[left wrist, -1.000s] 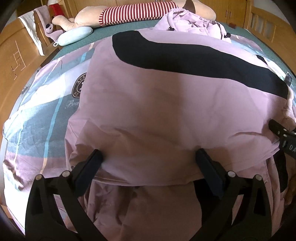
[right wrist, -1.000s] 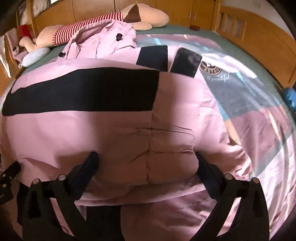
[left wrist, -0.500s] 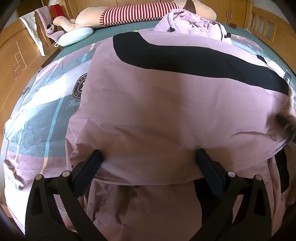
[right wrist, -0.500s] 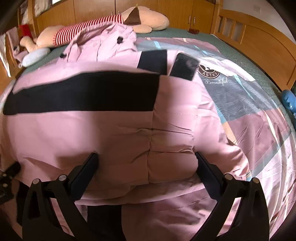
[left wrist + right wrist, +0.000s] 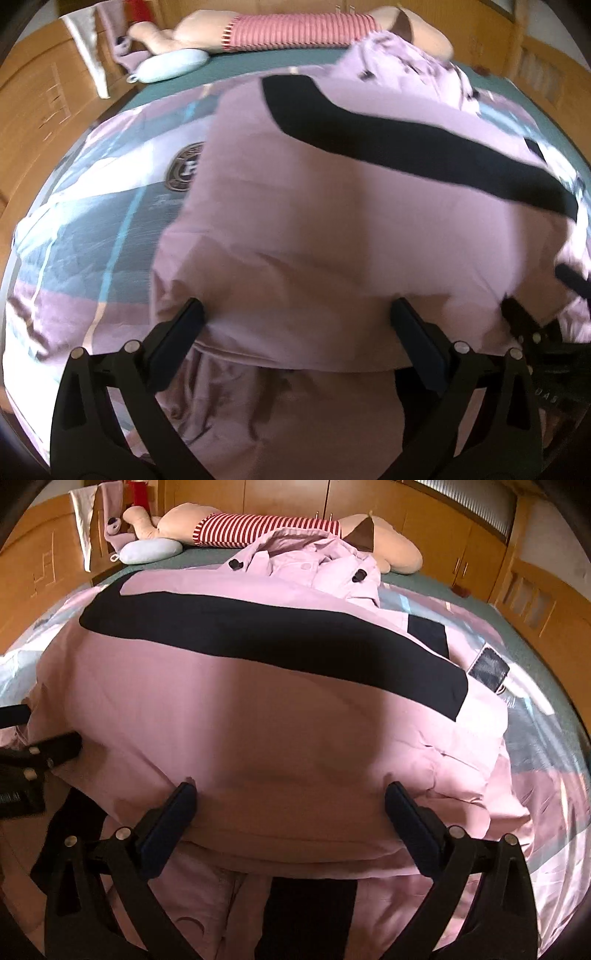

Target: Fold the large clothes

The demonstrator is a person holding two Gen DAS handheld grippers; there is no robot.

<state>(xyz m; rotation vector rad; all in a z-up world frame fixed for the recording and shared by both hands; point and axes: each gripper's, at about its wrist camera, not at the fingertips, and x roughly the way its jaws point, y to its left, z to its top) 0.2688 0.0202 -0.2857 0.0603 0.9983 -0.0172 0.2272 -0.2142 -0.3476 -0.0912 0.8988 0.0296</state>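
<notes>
A large pink jacket (image 5: 332,221) with a wide black band lies spread on the bed, its hood (image 5: 306,565) at the far end. The near hem is doubled over into a thick fold. My left gripper (image 5: 297,310) is open, its fingers wide apart at that folded edge, with fabric bulging between them. My right gripper (image 5: 290,790) is open in the same way, further right along the fold. Each gripper shows in the other's view: the right gripper (image 5: 532,332) at the far right, the left gripper (image 5: 37,760) at the far left. The left wrist view is motion-blurred.
A patterned bedspread (image 5: 92,221) covers the bed. A long plush toy (image 5: 266,530) in a striped shirt and a pale blue cushion (image 5: 147,552) lie at the head. A dark glossy rectangle (image 5: 487,668) sits by the jacket's right side. A wooden bed frame (image 5: 532,602) runs along the right.
The right gripper has swung left along the folded edge, closer to the left gripper. The left wrist view has shifted and blurred. Both grippers stay open.
</notes>
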